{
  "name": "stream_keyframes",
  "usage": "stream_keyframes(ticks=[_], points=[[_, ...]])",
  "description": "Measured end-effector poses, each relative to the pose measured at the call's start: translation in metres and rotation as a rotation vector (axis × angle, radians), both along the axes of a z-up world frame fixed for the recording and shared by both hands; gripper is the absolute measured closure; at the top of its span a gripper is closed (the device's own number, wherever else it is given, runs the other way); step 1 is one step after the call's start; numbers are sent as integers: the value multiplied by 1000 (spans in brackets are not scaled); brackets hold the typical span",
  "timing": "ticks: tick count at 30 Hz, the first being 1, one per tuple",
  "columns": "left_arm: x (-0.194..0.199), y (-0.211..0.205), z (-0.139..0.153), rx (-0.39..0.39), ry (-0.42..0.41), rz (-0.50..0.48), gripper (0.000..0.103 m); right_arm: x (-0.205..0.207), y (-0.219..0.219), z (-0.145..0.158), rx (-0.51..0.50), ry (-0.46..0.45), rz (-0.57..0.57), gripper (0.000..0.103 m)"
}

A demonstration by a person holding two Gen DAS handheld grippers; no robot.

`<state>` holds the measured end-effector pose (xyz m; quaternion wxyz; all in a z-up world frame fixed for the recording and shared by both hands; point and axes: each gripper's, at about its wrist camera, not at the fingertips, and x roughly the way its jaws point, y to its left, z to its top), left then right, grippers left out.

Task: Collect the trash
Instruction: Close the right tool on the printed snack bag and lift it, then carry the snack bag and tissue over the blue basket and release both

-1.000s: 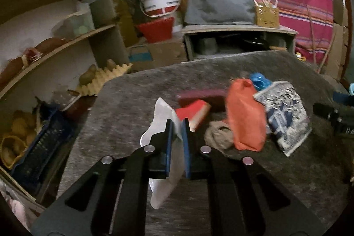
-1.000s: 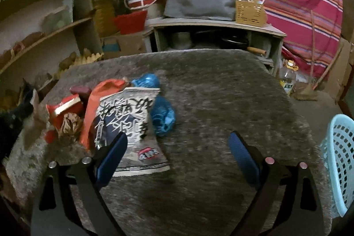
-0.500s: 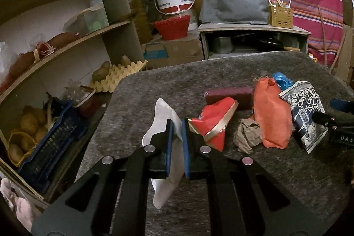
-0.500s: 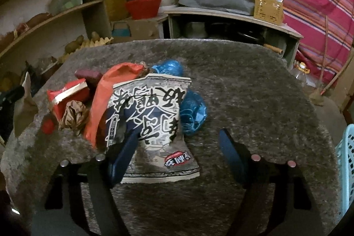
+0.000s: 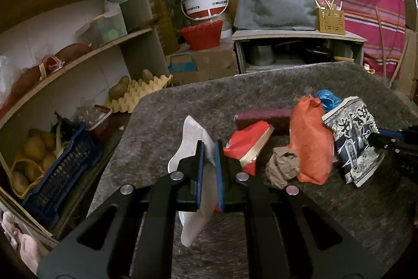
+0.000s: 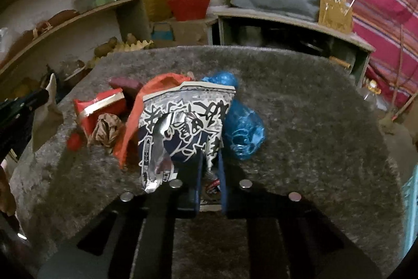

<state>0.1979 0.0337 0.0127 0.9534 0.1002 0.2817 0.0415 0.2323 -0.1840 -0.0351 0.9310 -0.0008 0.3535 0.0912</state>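
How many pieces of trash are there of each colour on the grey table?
White: 1, face mask
Red: 2, red packet, small red scrap
Maroon: 1, maroon bar
Brown: 1, crumpled paper
Orange: 1, orange bag
Blue: 1, blue plastic
Black-and-white: 1, snack bag
Total: 8

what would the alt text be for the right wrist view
The right gripper is shut on the near edge of a crumpled blue-and-white snack bag on a grey felt table. An orange bag, red packet and blue plastic wad lie beside it.

Trash heap (image 6: pixel 167 117) left; bare felt (image 6: pixel 313 122) right.
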Motion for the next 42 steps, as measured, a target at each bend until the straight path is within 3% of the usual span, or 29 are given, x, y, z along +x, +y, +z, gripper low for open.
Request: stream_keyframes(ticks=[4,14,28,42], points=[[-5,-11,5,14,-19,-12,96,-14,-15,15,3,-38,-24,93],[-15,-61,25,-4,-65,-73,96,-42,-93,45,3,-100,-205,93],[-24,-187,53,-8,-128,-246,96,-98,-241,60,-26,-137,-485,92],[-32,-324,38,-46,-98,-444,96,-149,-360,49,11,-115,-693,92]])
